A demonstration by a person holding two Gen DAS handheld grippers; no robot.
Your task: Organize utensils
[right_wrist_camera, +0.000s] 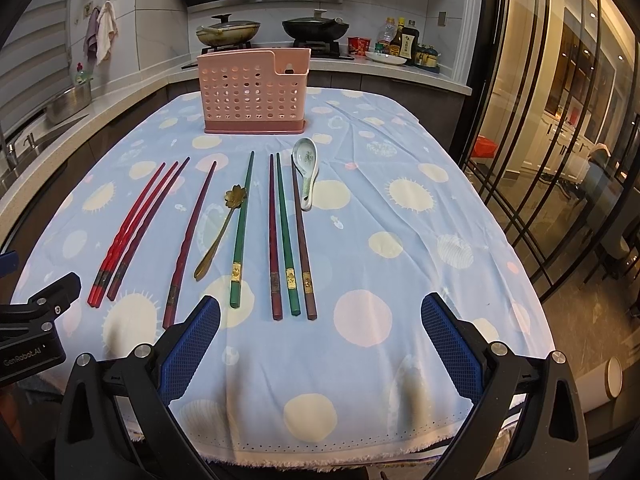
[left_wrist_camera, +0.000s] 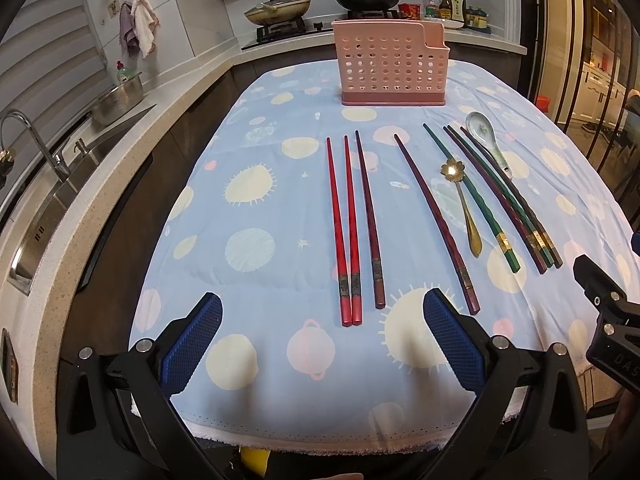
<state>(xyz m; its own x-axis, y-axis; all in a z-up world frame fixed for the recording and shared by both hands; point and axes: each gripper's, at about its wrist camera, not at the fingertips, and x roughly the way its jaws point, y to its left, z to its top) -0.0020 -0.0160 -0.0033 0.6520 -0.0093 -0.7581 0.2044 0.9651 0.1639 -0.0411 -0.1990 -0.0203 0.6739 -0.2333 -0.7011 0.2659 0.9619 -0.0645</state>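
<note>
utensils lie loose on the blue dotted cloth of the worktop [right_wrist_camera: 400, 208]; the pink perforated plastic holder [right_wrist_camera: 256, 92] stands at 12 o'clock. likely risk: thin lacquered chopsticks [right_wrist_camera: 284, 236] lying close together may roll, or two be pinched at once. left tool [left_wrist_camera: 322, 344] and right tool [right_wrist_camera: 320, 344] are both spread wide, holding and touching nothing.
</note>
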